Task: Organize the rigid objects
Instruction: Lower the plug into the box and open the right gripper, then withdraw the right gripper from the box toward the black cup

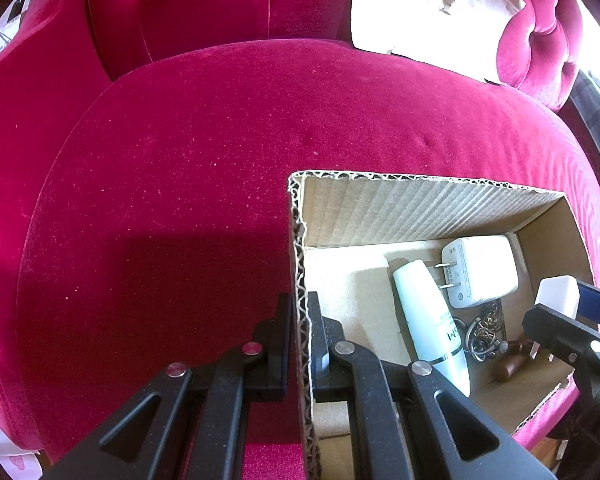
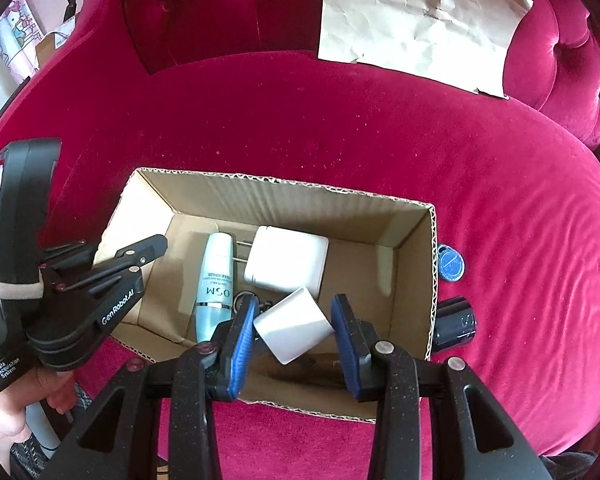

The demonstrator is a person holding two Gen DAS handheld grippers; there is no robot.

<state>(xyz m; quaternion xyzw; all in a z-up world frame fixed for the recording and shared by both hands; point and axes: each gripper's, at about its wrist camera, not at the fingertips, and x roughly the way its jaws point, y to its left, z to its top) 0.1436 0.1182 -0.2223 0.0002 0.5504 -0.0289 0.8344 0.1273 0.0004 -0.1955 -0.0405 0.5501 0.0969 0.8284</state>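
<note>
Red sofa (image 2: 340, 128) bears an open carton (image 2: 284, 192), its left wall pinched by the shut left gripper (image 1: 299, 344), evidently to steady it. The right gripper (image 2: 294, 330) clamps a white cube (image 2: 294, 326) over the carton, above charger (image 2: 286, 258) and tube (image 2: 216, 276); blue tag (image 2: 451, 264) remains outside.
</note>
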